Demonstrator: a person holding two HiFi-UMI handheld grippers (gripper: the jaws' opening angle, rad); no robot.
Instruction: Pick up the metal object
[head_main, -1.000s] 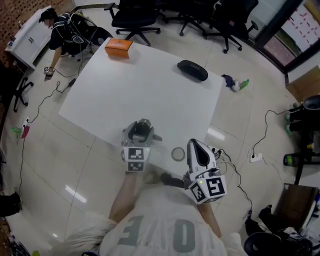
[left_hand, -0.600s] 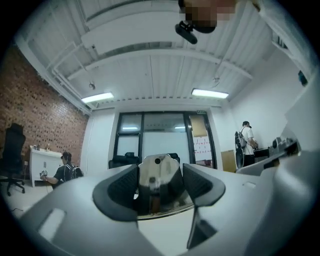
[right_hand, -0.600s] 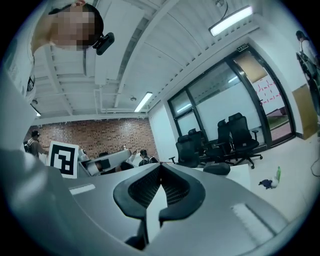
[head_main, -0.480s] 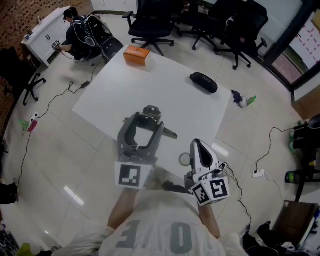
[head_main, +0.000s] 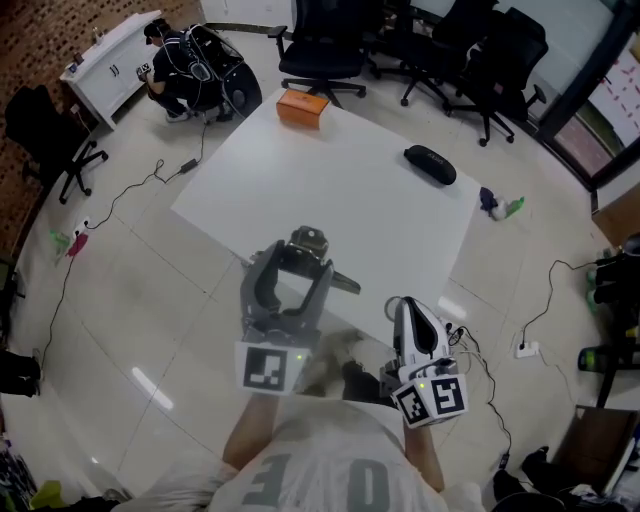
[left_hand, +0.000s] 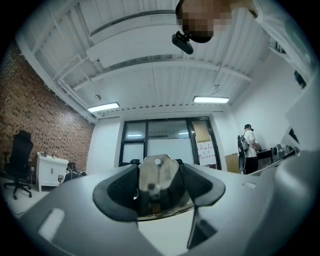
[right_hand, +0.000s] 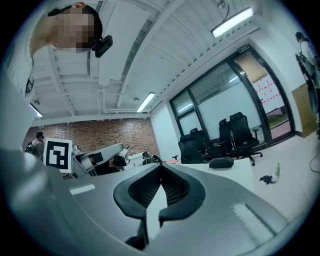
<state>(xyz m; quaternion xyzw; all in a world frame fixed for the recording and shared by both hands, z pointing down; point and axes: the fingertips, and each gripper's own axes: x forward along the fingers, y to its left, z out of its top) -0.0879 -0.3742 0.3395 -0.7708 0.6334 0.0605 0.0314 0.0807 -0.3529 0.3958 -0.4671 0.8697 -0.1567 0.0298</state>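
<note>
Only in the left gripper view is the shiny, rounded metal object (left_hand: 157, 172) seen clamped between the left gripper's (left_hand: 159, 184) ribbed dark pads. In the head view it is held over the white table's (head_main: 330, 190) 6 o'clock edge. The right gripper (right_hand: 160, 175) is closed on nothing.

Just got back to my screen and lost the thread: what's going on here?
A person has a hand-held gripper in each hand. The left hand-held gripper is closed on the metal object, holding it over the near edge of the white table. The right hand-held gripper is shut and empty. An orange box and a black case lie at the table's far end.
</note>
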